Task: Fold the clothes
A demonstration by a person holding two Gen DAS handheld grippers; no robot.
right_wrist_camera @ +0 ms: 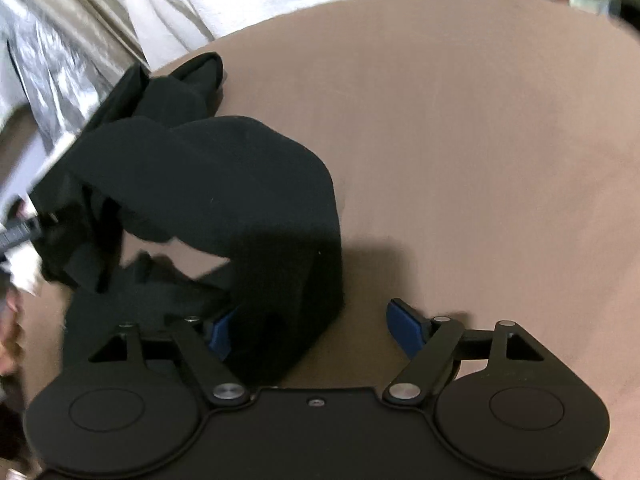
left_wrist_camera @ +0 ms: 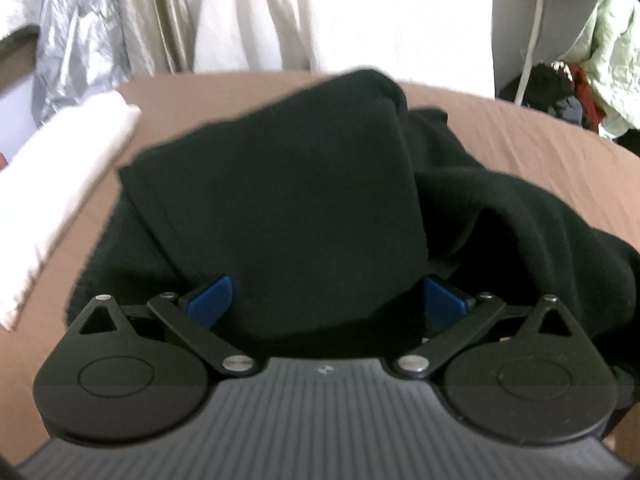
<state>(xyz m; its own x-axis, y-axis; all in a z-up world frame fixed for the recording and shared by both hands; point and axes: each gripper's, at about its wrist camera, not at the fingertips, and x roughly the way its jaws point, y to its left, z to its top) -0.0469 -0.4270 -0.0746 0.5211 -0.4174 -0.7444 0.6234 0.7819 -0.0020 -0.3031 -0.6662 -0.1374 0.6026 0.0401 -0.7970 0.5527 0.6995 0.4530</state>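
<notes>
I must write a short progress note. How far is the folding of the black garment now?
Done: a white folded item already lies at the edge of the brown surface. In hand: the black garment is mid-fold, one panel lifted between the open fingers of the left gripper; the right gripper is also open around a raised flap. Left: the garment is still bunched and uneven, so flattening remains.

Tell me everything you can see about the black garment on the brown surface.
The black garment is plain, thick, matte, knit-like cloth with no print. It lies crumpled, partly folded, on the brown surface. A flat panel rises between the open left tongs; another fold drapes rightwards. In the right wrist view, a strip arches up from the surface and passes by the left pad of the open right tongs. A folded white cloth lies beside it.
</notes>
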